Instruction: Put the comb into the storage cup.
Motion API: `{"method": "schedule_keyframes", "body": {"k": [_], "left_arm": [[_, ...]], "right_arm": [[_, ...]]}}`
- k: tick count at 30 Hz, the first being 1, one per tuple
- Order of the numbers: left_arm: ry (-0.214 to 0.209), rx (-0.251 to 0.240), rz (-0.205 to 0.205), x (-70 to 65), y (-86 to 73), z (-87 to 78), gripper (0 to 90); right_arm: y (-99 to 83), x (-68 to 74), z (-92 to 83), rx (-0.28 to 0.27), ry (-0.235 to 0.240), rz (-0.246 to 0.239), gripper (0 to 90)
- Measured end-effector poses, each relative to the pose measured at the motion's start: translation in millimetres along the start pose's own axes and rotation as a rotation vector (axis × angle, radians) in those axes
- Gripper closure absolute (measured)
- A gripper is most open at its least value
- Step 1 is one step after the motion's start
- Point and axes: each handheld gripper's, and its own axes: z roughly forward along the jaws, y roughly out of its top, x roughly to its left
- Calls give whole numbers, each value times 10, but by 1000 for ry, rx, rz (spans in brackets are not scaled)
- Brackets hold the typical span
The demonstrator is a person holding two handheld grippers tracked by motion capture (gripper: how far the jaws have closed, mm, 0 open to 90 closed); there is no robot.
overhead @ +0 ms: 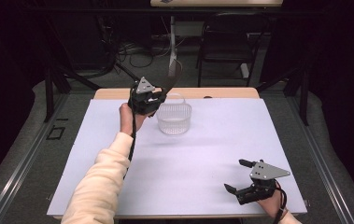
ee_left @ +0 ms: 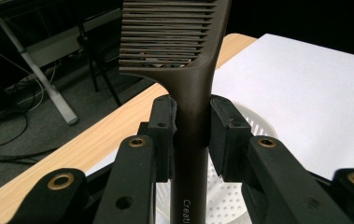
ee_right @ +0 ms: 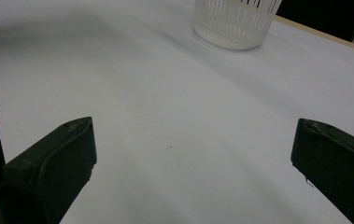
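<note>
- The dark brown plastic comb (ee_left: pixel 191 93) has a smooth, faintly satin handle with small pale lettering printed low on it.
- The left gripper (ee_left: pixel 191 126) has matt black plastic jaws set with brass-coloured rivets; its grey three-cornered plate (overhead: pixel 145 86) looks like dull metal.
- The translucent white plastic basket (overhead: pixel 174 119), near the table's far edge, has slotted walls and a perforated floor.
- The table's white sheet (overhead: pixel 202 154) is matt and smooth, like paper; a pale wood edge (overhead: pixel 221 93) shows along the far side.
- The cream sleeve (overhead: pixel 101 179) is soft, fuzzy cloth.
</note>
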Motion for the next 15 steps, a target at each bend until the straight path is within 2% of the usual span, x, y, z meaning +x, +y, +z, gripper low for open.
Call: {"method": "schedule_keyframes", "body": {"k": [9, 15], "left_arm": [[-11, -3, 12, -9, 8, 57, 721], [-23, -8, 46, -19, 22, 71, 720]], "right_arm": [[-1, -1, -1, -1, 0, 0, 0], [-1, -1, -1, -1, 0, 0, 0]]}}
